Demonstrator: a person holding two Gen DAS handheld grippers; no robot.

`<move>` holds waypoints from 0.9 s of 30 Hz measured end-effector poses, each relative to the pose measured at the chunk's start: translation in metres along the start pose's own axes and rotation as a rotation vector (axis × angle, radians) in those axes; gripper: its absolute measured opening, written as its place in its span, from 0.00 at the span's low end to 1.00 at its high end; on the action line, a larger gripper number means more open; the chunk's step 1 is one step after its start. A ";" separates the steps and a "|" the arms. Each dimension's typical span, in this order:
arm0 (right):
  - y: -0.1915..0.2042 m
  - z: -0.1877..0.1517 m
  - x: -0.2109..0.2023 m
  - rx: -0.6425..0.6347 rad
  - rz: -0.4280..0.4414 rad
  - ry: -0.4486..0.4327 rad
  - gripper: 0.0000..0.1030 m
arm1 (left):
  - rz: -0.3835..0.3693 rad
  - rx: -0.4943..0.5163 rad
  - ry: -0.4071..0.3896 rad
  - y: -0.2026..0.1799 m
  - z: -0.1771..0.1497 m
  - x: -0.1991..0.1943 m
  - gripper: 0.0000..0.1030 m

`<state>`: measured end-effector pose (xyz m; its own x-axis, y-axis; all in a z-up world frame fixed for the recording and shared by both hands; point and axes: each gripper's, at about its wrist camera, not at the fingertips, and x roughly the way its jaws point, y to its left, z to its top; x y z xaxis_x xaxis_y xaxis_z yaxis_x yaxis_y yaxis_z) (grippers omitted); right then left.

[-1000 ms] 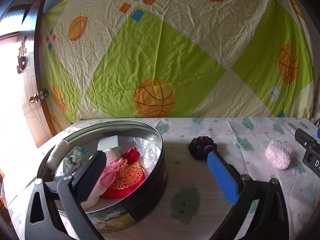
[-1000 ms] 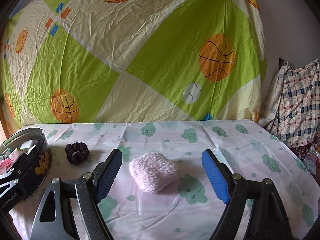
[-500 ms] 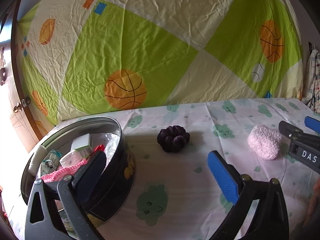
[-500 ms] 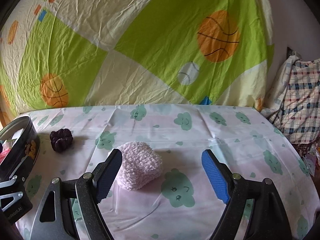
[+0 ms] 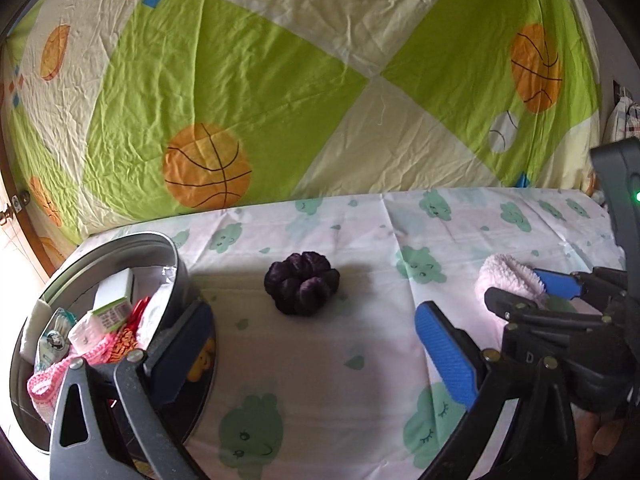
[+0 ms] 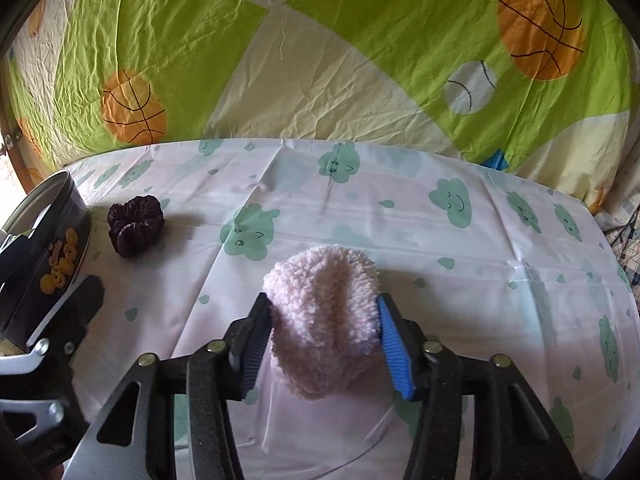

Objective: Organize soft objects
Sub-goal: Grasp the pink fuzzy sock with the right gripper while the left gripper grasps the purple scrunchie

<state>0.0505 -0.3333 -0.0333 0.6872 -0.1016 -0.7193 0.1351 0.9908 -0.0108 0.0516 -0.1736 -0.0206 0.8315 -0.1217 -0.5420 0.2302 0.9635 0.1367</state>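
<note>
Right hand-held gripper (image 6: 322, 344) jaws just squeezed in, now grasping fluffy pink puff (image 6: 324, 320) at lower middle of frame, on counter (image 6: 460, 280). Left hand-held gripper (image 5: 316, 344) spread wide, nothing between its jaws. Purple scrunchie (image 5: 302, 288) at frame middle, beside round tin (image 5: 172, 256).

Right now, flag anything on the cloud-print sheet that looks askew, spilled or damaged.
Nothing stands out. The dark purple velvet scrunchie lies loose beside the round black tin. The fluffy pink pouf is only squashed because the right claw has just closed on it.
</note>
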 end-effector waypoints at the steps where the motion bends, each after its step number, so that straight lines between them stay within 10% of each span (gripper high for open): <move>1: -0.001 0.000 -0.001 0.006 0.003 -0.007 0.40 | 0.000 0.000 0.016 -0.003 0.004 0.006 1.00; 12: -0.060 -0.001 -0.032 0.211 -0.166 -0.134 0.29 | 0.065 -0.040 0.144 -0.037 0.035 0.061 1.00; 27: -0.073 0.000 -0.037 0.287 -0.157 -0.155 0.29 | 0.107 -0.159 0.295 -0.002 0.032 0.106 0.97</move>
<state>0.0154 -0.4017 -0.0060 0.7394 -0.2849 -0.6100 0.4274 0.8987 0.0983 0.1551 -0.1964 -0.0513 0.6596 0.0341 -0.7509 0.0481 0.9950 0.0874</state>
